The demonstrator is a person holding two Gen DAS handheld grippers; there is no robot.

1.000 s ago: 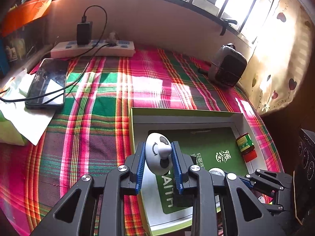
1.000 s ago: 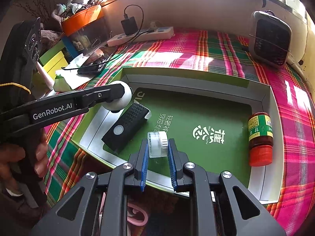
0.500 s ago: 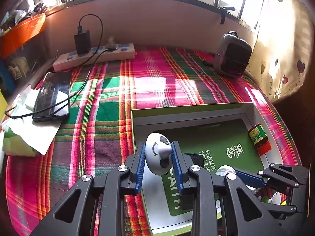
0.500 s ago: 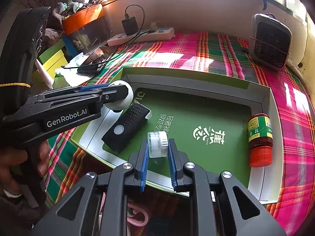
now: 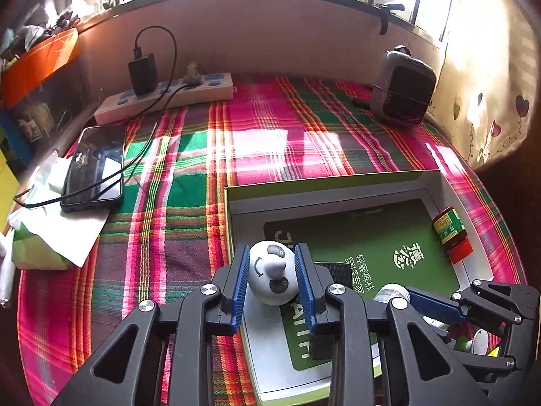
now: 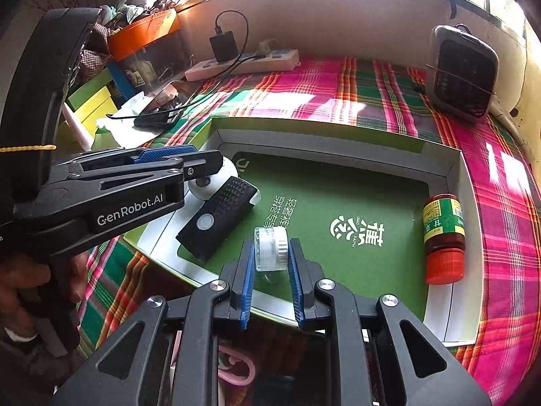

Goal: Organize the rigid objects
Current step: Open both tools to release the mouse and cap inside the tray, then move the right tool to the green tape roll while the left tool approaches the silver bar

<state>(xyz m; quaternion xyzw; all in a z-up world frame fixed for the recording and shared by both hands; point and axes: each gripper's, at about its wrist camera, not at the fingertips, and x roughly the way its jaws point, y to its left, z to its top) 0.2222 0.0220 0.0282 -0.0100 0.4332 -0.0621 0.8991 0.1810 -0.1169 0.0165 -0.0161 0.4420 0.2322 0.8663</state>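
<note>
My left gripper [image 5: 272, 272] is shut on a white panda-faced ball [image 5: 270, 275] over the left end of a shallow green box [image 5: 324, 182]. The ball also shows in the right wrist view [image 6: 203, 184] beside the left gripper [image 6: 203, 165]. My right gripper [image 6: 270, 257] is shut on a small clear jar with a white lid [image 6: 270, 248], above the box's [image 6: 439, 149] near edge. A black remote-like device [image 6: 216, 216] and a red-capped bottle [image 6: 443, 238] lie in the box. The bottle also shows in the left wrist view [image 5: 451, 231].
The table has a plaid cloth [image 5: 270, 135]. A phone [image 5: 94, 165] on tissue lies left with a cable. A power strip [image 5: 165, 98] with a charger sits at the back. A small grey heater [image 5: 404, 91] stands back right. Clutter and an orange box [image 6: 142, 34] sit far left.
The left gripper has tilted and shifted with the ball still in it, so the table looks farther and the box sits more to the right. The right gripper and jar have hardly moved.
</note>
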